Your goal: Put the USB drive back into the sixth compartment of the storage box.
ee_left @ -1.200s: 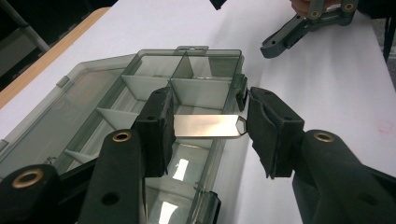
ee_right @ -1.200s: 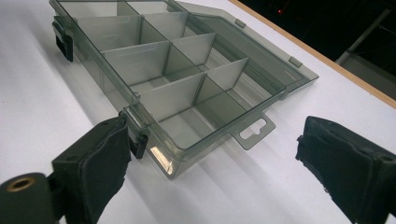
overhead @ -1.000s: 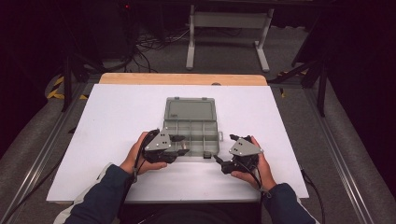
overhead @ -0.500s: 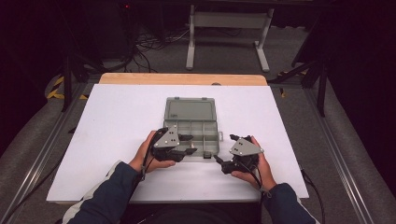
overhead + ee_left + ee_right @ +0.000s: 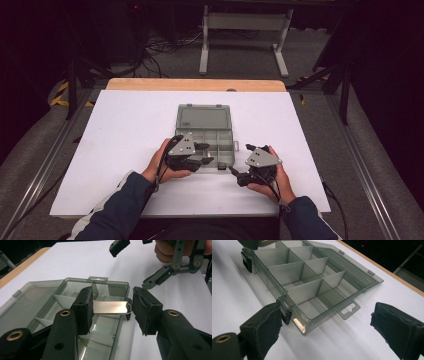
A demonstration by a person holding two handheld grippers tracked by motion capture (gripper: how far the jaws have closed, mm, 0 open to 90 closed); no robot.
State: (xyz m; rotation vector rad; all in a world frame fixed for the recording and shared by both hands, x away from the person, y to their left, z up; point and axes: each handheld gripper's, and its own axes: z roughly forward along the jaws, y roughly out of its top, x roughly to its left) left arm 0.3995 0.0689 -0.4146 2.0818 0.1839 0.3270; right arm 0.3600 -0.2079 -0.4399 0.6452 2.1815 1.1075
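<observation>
Smoky plastic organizer box (image 5: 205, 132) open on white bench (image 5: 120, 140), left tongs (image 5: 111, 308) half-open around a metal strip (image 5: 110, 307) — grip unclear, right tongs (image 5: 324, 327) wide open — empty.

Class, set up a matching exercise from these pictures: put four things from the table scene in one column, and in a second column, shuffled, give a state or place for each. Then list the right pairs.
Column 1
1. left hand-held gripper
2. right hand-held gripper
3. compartment box
4. box lid

Column 2
A. folded back flat on the white table, on the far side
B. jaws open, beside the box's near corner with the hang tab
C. lies open, its visible compartments bare
D. holds a flat shiny metal piece between its pads, over the box

Pairs: 1-D, 2-B, 3-C, 4-A
</observation>
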